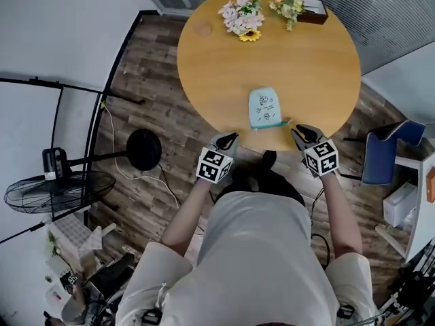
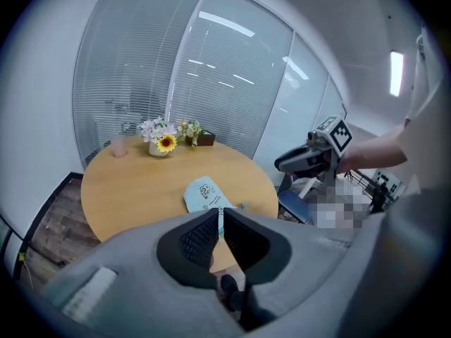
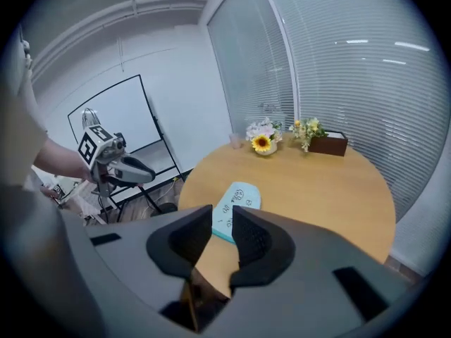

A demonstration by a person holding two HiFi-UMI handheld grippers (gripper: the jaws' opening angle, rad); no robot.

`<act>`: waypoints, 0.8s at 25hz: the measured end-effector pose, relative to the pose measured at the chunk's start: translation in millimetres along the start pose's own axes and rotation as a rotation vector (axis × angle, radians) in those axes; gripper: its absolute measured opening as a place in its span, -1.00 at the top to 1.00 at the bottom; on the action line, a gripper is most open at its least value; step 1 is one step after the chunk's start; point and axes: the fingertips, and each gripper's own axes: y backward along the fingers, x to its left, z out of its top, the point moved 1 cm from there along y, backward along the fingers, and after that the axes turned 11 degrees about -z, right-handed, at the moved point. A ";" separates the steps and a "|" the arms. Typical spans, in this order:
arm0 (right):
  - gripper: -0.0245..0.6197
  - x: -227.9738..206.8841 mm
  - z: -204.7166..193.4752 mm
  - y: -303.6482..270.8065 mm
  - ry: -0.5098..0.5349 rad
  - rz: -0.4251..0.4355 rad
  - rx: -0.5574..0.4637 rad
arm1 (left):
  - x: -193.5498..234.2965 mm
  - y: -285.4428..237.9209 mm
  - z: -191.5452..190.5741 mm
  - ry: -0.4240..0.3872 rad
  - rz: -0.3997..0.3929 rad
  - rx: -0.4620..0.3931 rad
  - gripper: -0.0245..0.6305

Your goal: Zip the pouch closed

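Note:
A light blue pouch (image 1: 264,107) with small drawings lies flat near the front edge of the round wooden table (image 1: 306,60). Both grippers hover off the table's near edge, apart from the pouch. My left gripper (image 1: 231,138) is at the pouch's lower left, its jaws shut with nothing between them. My right gripper (image 1: 300,133) is at the lower right, its jaws a narrow gap apart and empty. In the left gripper view the pouch (image 2: 204,194) lies beyond the shut left gripper (image 2: 220,213). In the right gripper view the pouch (image 3: 243,193) shows through the right gripper (image 3: 222,218).
A vase of flowers (image 1: 242,16), a wooden box with flowers (image 1: 300,7) and a small pink cup (image 1: 202,28) stand at the table's far side. A standing fan (image 1: 58,190) is on the floor at left, a blue chair (image 1: 382,153) at right.

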 end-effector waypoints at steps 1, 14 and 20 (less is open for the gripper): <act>0.64 10.9 1.2 9.8 -0.004 0.002 -0.006 | -5.0 9.8 -0.2 -0.006 -0.010 -0.003 0.86; 0.66 91.0 21.1 121.5 0.055 -0.148 -0.112 | -54.6 127.2 22.7 -0.037 -0.067 -0.130 0.86; 0.69 109.7 27.0 170.4 0.036 -0.204 -0.165 | -88.7 151.7 34.5 -0.058 -0.097 -0.200 0.86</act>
